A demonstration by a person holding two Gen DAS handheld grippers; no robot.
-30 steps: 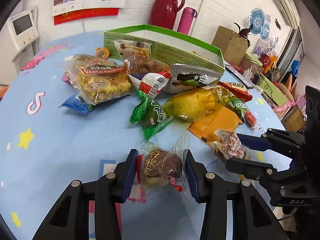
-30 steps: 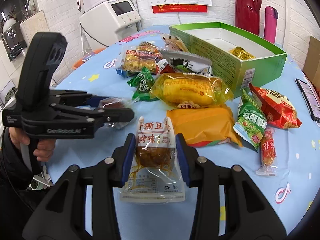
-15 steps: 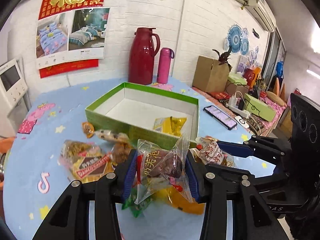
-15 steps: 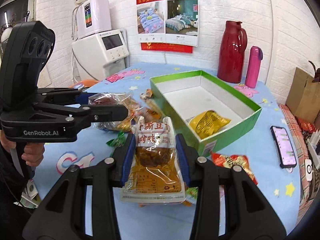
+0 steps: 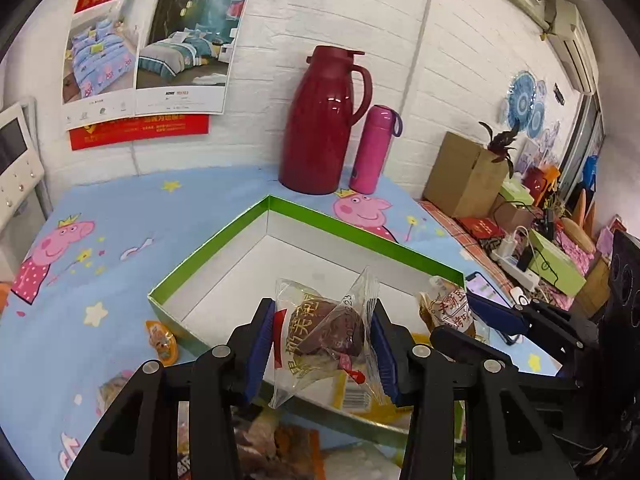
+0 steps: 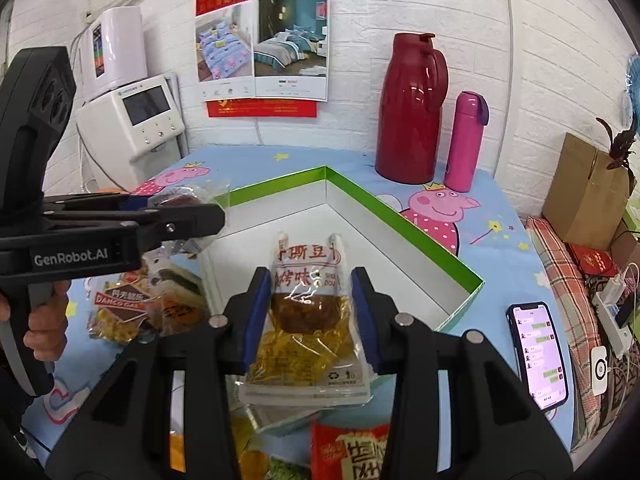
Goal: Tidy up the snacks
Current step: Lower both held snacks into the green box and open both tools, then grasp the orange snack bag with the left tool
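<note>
Both tools are held up side by side, pretty much level with each other. The left hand-held gripper (image 5: pixel 322 346) is clamped down on something, blue pads (image 5: pixel 262 344) pressed in from both sides, fingers pointed toward the far side of the scene. Same deal with the right hand-held gripper (image 6: pixel 310 314): jaws are closed in around its load, and it's seen just to the right of the left one. The left tool's black handle is gripped by a hand (image 6: pixel 48 330) at the near left, fingers curled round it, with a dark sleeve barely visible below.
</note>
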